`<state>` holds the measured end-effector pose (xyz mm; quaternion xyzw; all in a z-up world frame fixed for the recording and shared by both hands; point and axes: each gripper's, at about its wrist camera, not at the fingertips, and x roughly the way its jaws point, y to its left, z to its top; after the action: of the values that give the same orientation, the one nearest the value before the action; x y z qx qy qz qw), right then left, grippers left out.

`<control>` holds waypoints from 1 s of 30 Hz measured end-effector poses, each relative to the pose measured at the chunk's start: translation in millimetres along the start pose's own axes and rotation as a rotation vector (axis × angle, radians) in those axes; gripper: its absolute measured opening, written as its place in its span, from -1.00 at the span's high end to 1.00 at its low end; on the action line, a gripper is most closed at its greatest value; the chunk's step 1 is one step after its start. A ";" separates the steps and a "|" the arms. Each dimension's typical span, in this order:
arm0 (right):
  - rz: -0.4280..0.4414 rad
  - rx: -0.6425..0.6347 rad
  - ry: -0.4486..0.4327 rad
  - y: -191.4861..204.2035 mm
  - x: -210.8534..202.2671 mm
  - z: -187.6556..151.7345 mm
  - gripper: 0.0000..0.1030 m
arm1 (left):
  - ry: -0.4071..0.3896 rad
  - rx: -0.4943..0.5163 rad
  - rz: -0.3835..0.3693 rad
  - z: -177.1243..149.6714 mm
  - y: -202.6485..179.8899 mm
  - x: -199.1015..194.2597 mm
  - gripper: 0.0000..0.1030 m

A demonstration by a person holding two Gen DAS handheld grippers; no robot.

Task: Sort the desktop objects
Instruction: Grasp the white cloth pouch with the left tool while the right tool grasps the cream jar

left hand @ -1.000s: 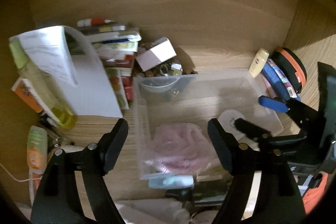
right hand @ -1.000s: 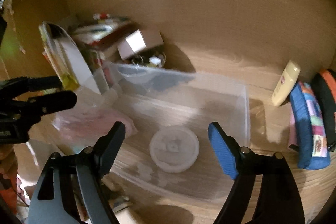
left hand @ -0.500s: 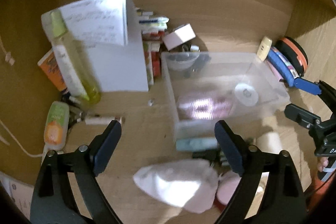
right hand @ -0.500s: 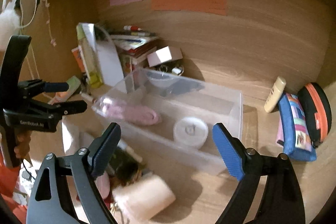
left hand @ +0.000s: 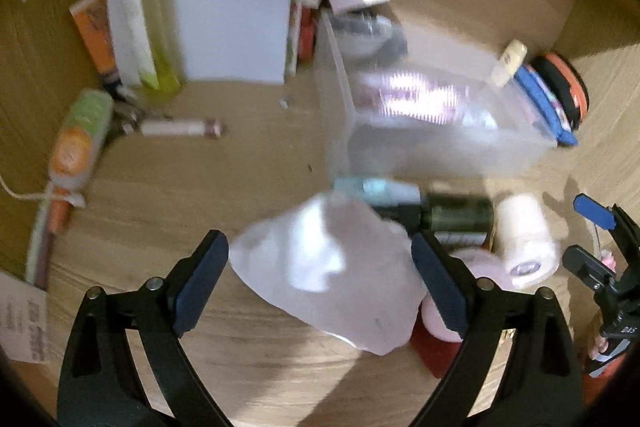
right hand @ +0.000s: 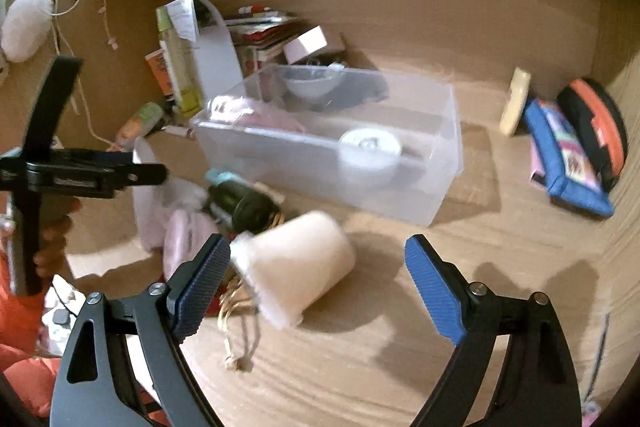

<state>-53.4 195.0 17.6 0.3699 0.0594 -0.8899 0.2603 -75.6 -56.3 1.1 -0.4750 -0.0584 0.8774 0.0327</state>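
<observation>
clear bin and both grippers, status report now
Left gripper open over white pouch. Right gripper open by cream roll. Clear bin holds white disc. Nothing gripped.

I see a clear plastic storage box [right hand: 328, 143], a cream cloth pouch [right hand: 296, 267], blue-padded fingers [right hand: 434, 291], and a light wood-grain worktop [right hand: 460, 355].

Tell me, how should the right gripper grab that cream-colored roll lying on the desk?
Probably across its round middle, coming down from above. The cream roll lies on its side on the desk, flat end facing the camera, so the curved sides offer the open right gripper two opposite spots. Shift right first; the roll sits near the left finger.
</observation>
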 end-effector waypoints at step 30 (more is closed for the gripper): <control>0.131 -0.111 0.181 -1.5 62.7 -1.8 -0.63 | 0.086 -0.018 -0.042 -7.9 18.3 23.7 -1.00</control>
<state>-90.1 170.6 -27.0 0.4369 0.1075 -0.8293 0.3313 -82.0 -71.2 -25.2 -0.5111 -0.0750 0.8548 0.0493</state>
